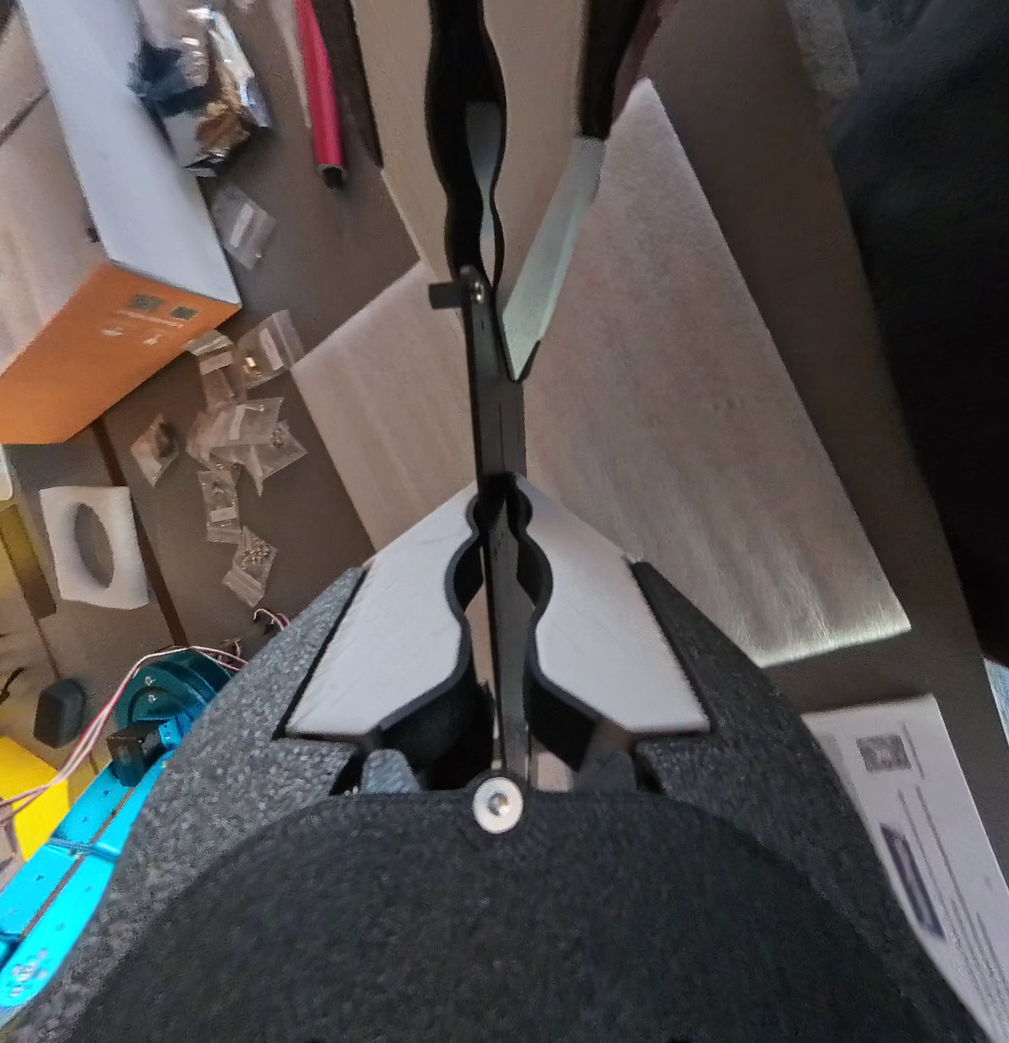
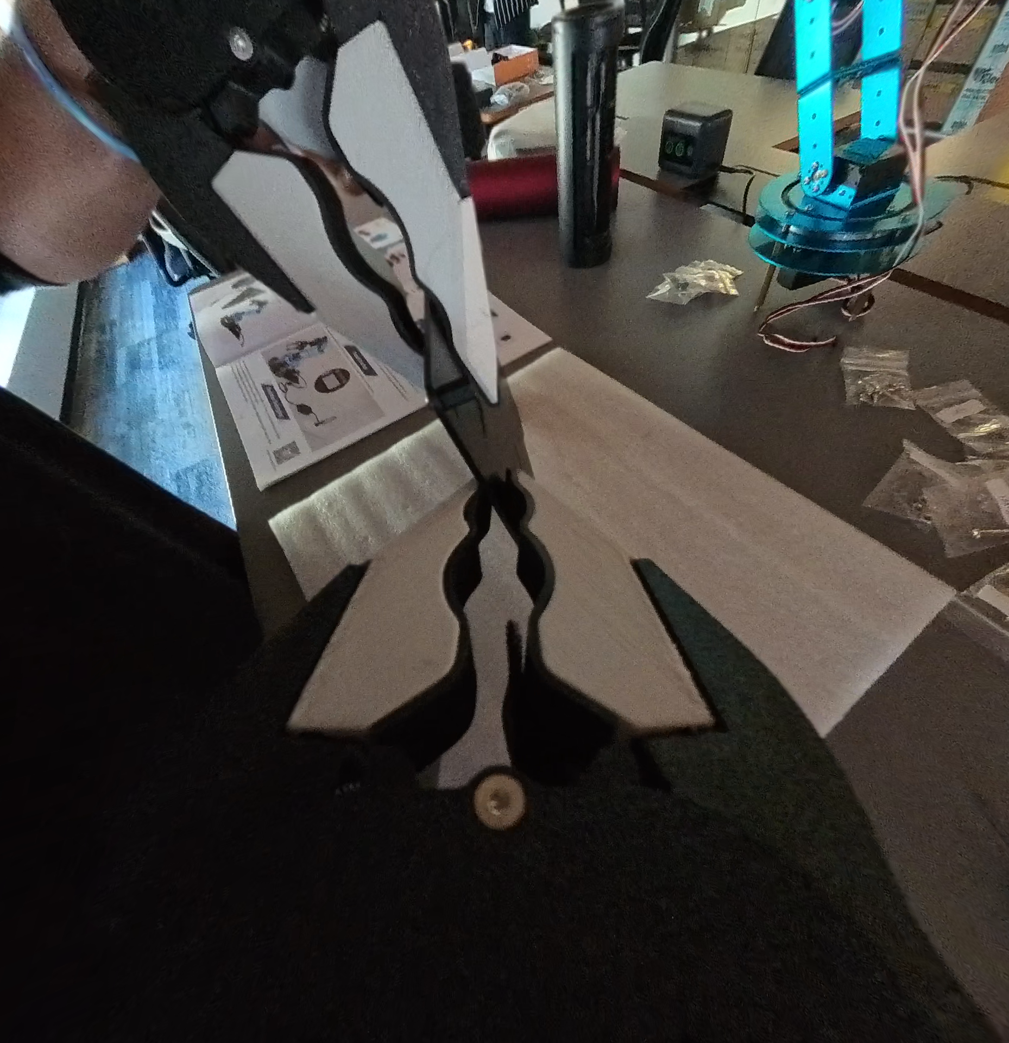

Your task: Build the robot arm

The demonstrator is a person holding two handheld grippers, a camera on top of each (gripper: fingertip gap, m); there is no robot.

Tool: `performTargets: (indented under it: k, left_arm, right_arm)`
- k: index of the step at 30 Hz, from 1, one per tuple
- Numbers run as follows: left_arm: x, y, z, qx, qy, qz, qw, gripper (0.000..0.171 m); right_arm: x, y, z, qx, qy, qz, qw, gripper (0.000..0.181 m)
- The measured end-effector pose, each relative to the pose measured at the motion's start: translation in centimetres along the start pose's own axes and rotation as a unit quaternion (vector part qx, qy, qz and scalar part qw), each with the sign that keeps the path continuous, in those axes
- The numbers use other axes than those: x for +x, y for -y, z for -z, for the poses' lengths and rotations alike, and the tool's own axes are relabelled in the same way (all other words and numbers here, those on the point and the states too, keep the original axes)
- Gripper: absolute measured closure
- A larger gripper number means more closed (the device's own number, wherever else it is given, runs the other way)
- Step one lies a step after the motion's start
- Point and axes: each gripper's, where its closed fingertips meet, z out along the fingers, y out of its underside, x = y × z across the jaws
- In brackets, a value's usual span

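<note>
A thin black flat bar (image 1: 494, 417) with a small screw at its far end runs between both grippers above a white foam sheet (image 1: 688, 423). My left gripper (image 1: 499, 485) is shut on the bar's near end. My right gripper (image 1: 496, 327) comes in from the top of the left wrist view and is closed on the far end. In the right wrist view, my right gripper (image 2: 499, 485) is shut on the same bar (image 2: 474, 434). The left gripper (image 2: 457, 389), held by a hand (image 2: 45, 186), grips it from the upper left.
On the brown table: a blue robot arm kit (image 2: 841, 186) with loose wires, several small plastic bags of parts (image 2: 942, 480), an open booklet (image 2: 310, 384), a black cylinder (image 2: 584, 141), a red roll (image 2: 513, 186), a small black cube (image 2: 694, 138), and an orange and white box (image 1: 96, 350).
</note>
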Motion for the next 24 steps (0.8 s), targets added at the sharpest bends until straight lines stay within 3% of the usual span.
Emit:
performTargets:
  k: [5,7,15,21,24]
  left_arm:
    - [0.7,-0.4,2.6,-0.098,-0.081,-0.101,0.987,0.171]
    - [0.8,0.1,3.2,-0.110,-0.106,-0.128,0.980,0.169]
    - [0.1,2.3,0.1,-0.130,-0.164,-0.200,0.957,0.170]
    - [0.5,3.6,-2.8,-0.106,-0.143,-0.174,0.968,0.168]
    - [0.4,4.7,-4.7,-0.067,-0.060,-0.124,0.988,0.156]
  right_arm:
    - [-2.3,2.2,0.0,0.047,0.016,-0.039,0.998,0.177]
    - [-2.7,2.6,0.6,0.058,0.006,-0.036,0.998,0.177]
    - [-1.3,-0.2,2.8,0.108,-0.080,-0.102,0.986,0.177]
    - [-0.2,-3.3,3.6,0.100,-0.110,-0.133,0.980,0.177]
    - [0.3,-5.6,4.2,0.080,-0.128,-0.153,0.977,0.179]
